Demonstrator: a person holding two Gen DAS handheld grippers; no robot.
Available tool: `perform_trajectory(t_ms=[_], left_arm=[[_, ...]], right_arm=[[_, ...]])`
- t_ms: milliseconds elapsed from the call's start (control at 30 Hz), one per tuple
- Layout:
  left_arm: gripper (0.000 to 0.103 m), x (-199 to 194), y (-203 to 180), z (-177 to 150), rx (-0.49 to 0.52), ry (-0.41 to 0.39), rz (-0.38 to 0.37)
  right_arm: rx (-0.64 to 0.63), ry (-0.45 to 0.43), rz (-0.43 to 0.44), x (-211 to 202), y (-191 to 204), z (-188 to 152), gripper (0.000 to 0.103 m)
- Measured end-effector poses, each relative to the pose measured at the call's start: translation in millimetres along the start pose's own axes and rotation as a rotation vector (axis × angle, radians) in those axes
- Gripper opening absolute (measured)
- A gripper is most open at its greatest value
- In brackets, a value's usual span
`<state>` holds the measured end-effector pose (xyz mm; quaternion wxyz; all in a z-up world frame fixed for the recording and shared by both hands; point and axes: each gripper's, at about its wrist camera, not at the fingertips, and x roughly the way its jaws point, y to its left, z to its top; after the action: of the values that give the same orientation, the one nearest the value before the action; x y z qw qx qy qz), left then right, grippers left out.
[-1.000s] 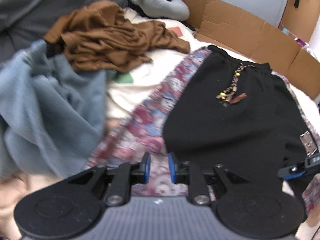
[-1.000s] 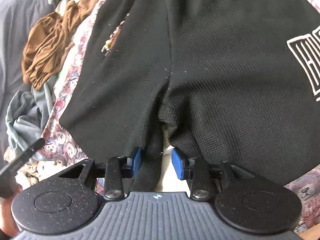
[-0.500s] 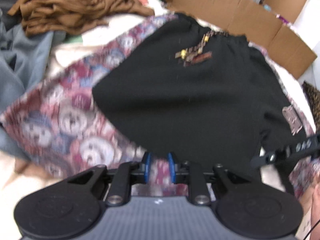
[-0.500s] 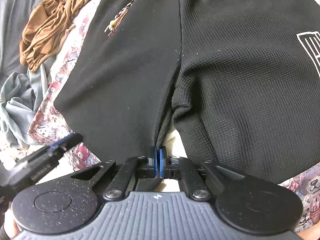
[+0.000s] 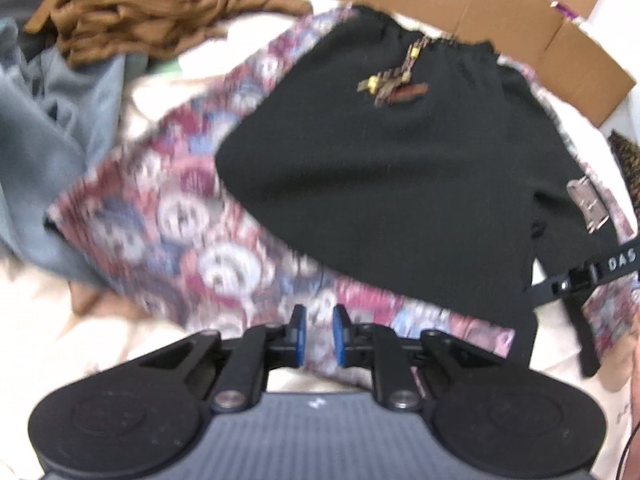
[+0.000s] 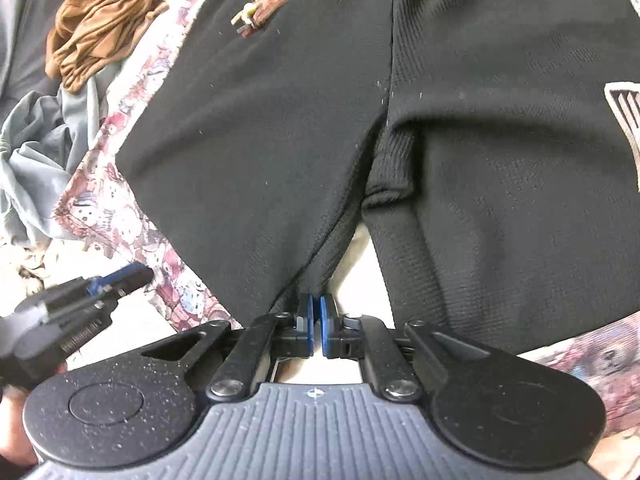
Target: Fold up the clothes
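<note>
Black shorts [image 6: 248, 128] spread ahead of both our fingers, waistband at the far end, our right gripper [image 6: 315, 322] clenched on the inner leg hem while our left gripper's [image 5: 318, 334] closing, empty fingers hover short of the outer hem.

Open cream bedding [image 5: 100, 344] left of the black shorts [image 5: 380, 184]; beyond, brown garment [image 5: 152, 4], grey-blue garment [image 5: 44, 128], cardboard [image 5: 500, 12].

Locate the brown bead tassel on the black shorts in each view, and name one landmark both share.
Left wrist: brown bead tassel sits upper centre, just below the waistband of the black shorts.
Right wrist: tassel lies at the top edge, left of centre.
Shared landmark: crumpled brown garment, upper left in both.
</note>
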<state>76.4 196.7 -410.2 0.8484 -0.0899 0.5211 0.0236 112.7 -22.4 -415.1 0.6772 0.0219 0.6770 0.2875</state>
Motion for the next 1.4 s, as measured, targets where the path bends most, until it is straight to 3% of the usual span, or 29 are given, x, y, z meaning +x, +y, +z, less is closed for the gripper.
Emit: perform_trajectory(t_ms=[100,267,567,667,733,867,967,1033,1100,1400], left_arm=[[0.016,-7.7,3.3,19.0,0.008,-0.039,-0.006],[0.016,2.2,4.4,55.5,0.018,-0.098,-0.032],[0.018,34.5,-8.8,123.1,0.064,-0.168,-0.037],[0.029,45.1,-14.6,149.6,0.079,-0.198,-0.016],[0.03,53.4,-18.2,168.2,0.093,-0.206,0.004],[0.043,68.1,-23.4,205.1,0.114,-0.23,0.009],[0.045,78.2,-30.1,232.6,0.139,-0.24,0.017],[0.06,84.8,-36.9,249.5,0.163,-0.243,0.021],[0.065,93.6,-43.9,264.9,0.185,-0.246,0.029],[0.069,148.4,-68.5,309.7,0.281,-0.203,0.047]], right_arm=[[-0.021,-0.021,-0.001,-20.0,-2.9,14.2,0.019],[-0.053,-0.105,-0.035,-60.4,-19.6,49.9,0.021],[-0.118,-0.305,-0.231,-112.8,-71.7,117.1,0.033],[-0.159,-0.336,-0.277,-116.8,-92.0,141.4,0.033],[-0.177,-0.355,-0.302,-116.3,-104.0,155.5,0.032],[-0.147,-0.414,-0.304,-114.2,-124.7,180.3,0.033],[-0.137,-0.449,-0.307,-113.4,-134.8,198.7,0.035],[-0.121,-0.469,-0.301,-113.5,-142.1,211.2,0.042],[-0.109,-0.485,-0.302,-112.6,-149.0,223.8,0.043],[-0.137,-0.489,-0.288,-94.2,-168.7,280.2,0.051]])
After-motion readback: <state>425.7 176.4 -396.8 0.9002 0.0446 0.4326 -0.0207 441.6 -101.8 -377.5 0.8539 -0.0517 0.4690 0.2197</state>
